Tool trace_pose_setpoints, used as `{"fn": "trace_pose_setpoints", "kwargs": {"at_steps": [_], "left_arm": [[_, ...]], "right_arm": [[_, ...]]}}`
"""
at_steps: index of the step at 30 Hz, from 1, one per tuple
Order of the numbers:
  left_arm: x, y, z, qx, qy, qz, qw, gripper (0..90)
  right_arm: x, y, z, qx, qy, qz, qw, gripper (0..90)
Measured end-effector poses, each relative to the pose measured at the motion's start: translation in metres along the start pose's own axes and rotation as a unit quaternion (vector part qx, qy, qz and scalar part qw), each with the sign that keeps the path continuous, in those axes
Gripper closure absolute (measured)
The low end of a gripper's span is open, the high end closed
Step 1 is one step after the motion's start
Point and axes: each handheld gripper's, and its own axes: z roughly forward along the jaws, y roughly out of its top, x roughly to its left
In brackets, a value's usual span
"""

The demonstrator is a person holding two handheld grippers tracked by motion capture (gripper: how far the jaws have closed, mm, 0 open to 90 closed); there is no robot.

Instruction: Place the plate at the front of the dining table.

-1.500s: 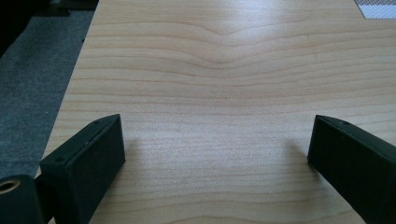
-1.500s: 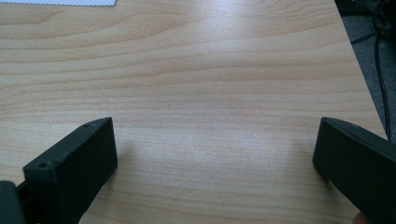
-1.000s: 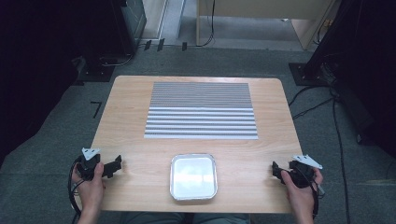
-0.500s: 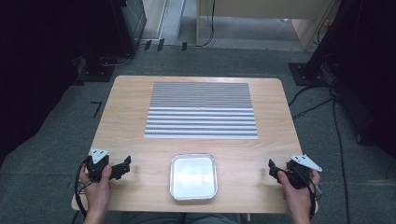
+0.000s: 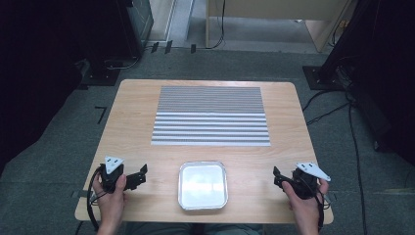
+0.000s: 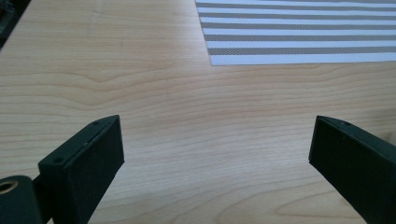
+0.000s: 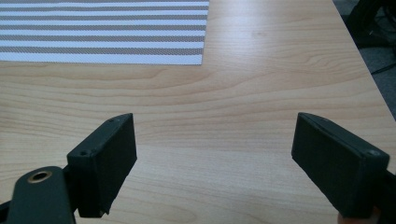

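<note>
Left tongs (image 5: 142,175): held low over the tabletop (image 5: 132,112) at about 8 o'clock, jaws spread wide on bare wood, gripping nothing; they have slid inward toward the tray since a second ago.
Right tongs (image 5: 276,177): at about 4 o'clock, jaws likewise wide apart and empty; they have edged a little inward from their earlier spot.
Tray (image 5: 202,185): shallow square metal tray at 6 o'clock near the front edge, between the two tongs and well apart from both; unmoved.
Striped mat (image 5: 211,116): flat at the tabletop's centre toward 12 o'clock, just beyond the tray; unchanged.
</note>
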Motion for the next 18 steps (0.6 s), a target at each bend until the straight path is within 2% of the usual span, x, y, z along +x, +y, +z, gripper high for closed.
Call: {"fn": "trace_pose_setpoints", "kwargs": {"at_steps": [9, 18], "left_arm": [[-0.021, 0.002, 0.002, -0.001, -0.019, 0.010, 0.9998, 3.0], [-0.033, -0.001, 0.002, 0.002, -0.031, 0.016, 0.9994, 3.0]], "right_arm": [[0.028, 0.000, -0.005, -0.007, 0.021, -0.026, 0.9994, 13.2], [0.051, -0.001, -0.009, -0.014, 0.037, -0.040, 0.9984, 13.3]]}}
